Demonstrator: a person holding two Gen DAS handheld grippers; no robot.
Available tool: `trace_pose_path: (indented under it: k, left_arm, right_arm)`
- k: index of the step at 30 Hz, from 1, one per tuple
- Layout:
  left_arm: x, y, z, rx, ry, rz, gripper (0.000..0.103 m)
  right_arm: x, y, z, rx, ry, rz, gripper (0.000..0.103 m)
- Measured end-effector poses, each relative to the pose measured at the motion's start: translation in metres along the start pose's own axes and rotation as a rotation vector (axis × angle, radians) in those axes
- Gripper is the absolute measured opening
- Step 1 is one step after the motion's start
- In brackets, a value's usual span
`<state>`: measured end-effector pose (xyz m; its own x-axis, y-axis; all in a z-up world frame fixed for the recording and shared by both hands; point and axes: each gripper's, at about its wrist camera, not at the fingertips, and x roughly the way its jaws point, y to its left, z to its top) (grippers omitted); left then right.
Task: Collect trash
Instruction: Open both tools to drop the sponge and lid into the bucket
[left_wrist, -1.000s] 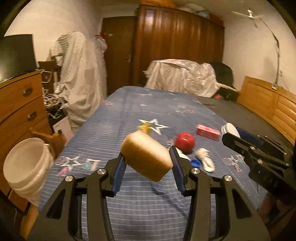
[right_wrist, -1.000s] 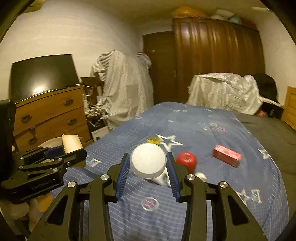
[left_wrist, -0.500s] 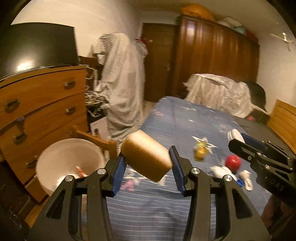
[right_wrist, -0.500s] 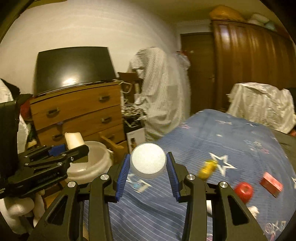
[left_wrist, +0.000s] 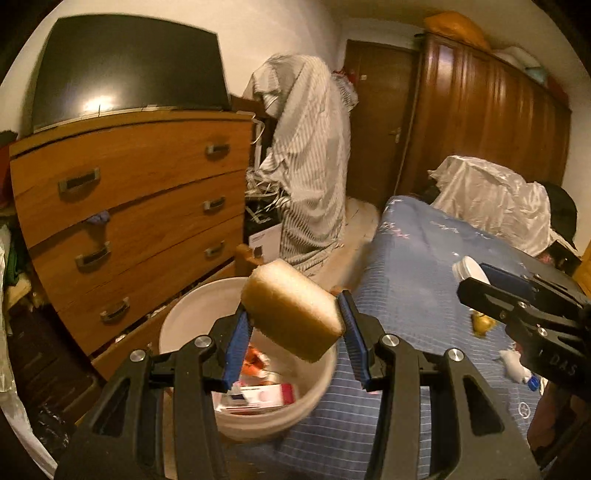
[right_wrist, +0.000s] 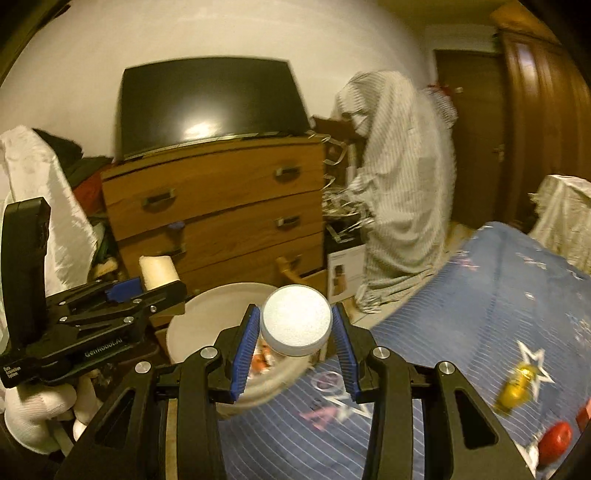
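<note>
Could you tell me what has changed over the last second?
Both grippers swung left from over the bed toward the white bucket. Unchanged: the left gripper still clamps the sponge, the right gripper the white jar.

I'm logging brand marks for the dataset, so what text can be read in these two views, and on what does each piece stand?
"GenRobot.AI": on the left gripper, seen from the right wrist.
"Data Acquisition System", small and only just readable: on the same gripper's body.
"DAS": on the right gripper, seen from the left wrist.
Print on the boxes in the bucket: too blurred to read.
Print on the bedspread: blurred.
</note>
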<state>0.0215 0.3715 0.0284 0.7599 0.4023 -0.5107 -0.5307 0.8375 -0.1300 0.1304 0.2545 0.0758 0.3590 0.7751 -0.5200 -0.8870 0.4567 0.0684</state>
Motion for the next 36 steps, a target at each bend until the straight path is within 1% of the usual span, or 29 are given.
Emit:
trace_pose_path:
  k: [4, 7, 8, 13, 17, 20, 23, 28, 31, 32, 33, 34, 35, 36]
  left_arm:
    - [0.022, 0.026, 0.002, -0.026, 0.060, -0.007, 0.044]
    - [0.039, 0.042, 0.001, -0.034, 0.105, -0.018, 0.044]
    - [0.044, 0.045, 0.000, -0.034, 0.116, -0.019, 0.044]
    - [0.081, 0.072, -0.007, -0.063, 0.219, -0.056, 0.044]
    - [0.103, 0.086, -0.016, -0.078, 0.286, -0.068, 0.044]
    - [0.115, 0.094, -0.021, -0.080, 0.313, -0.076, 0.044]
    - [0.122, 0.095, -0.026, -0.082, 0.330, -0.081, 0.044]
    - [0.130, 0.097, -0.032, -0.088, 0.342, -0.088, 0.044]
    - [0.134, 0.100, -0.033, -0.089, 0.343, -0.087, 0.047]
    - [0.135, 0.101, -0.033, -0.089, 0.345, -0.080, 0.051]
    - [0.137, 0.102, -0.033, -0.091, 0.344, -0.074, 0.055]
    - [0.136, 0.104, -0.033, -0.095, 0.337, -0.059, 0.064]
    - [0.136, 0.105, -0.033, -0.096, 0.331, -0.052, 0.069]
    - [0.136, 0.107, -0.033, -0.100, 0.328, -0.048, 0.069]
  right_arm:
    - [0.060, 0.017, 0.025, -0.017, 0.105, 0.066, 0.041]
    - [0.099, 0.024, 0.033, -0.030, 0.178, 0.090, 0.041]
    - [0.119, 0.027, 0.037, -0.025, 0.222, 0.107, 0.042]
    - [0.182, 0.027, 0.035, -0.020, 0.361, 0.145, 0.042]
    - [0.217, 0.028, 0.027, -0.026, 0.434, 0.160, 0.042]
    - [0.234, 0.023, 0.016, -0.019, 0.476, 0.167, 0.042]
    - [0.244, 0.020, 0.006, -0.015, 0.497, 0.171, 0.042]
    - [0.251, 0.021, -0.003, -0.017, 0.503, 0.173, 0.042]
    - [0.253, 0.019, -0.003, -0.012, 0.499, 0.168, 0.042]
    - [0.252, 0.018, -0.002, -0.010, 0.493, 0.166, 0.046]
    - [0.250, 0.016, -0.001, -0.003, 0.484, 0.166, 0.057]
    - [0.249, 0.014, 0.000, 0.003, 0.477, 0.167, 0.061]
    - [0.248, 0.011, 0.000, 0.008, 0.471, 0.165, 0.062]
    - [0.247, 0.009, 0.001, 0.011, 0.469, 0.166, 0.062]
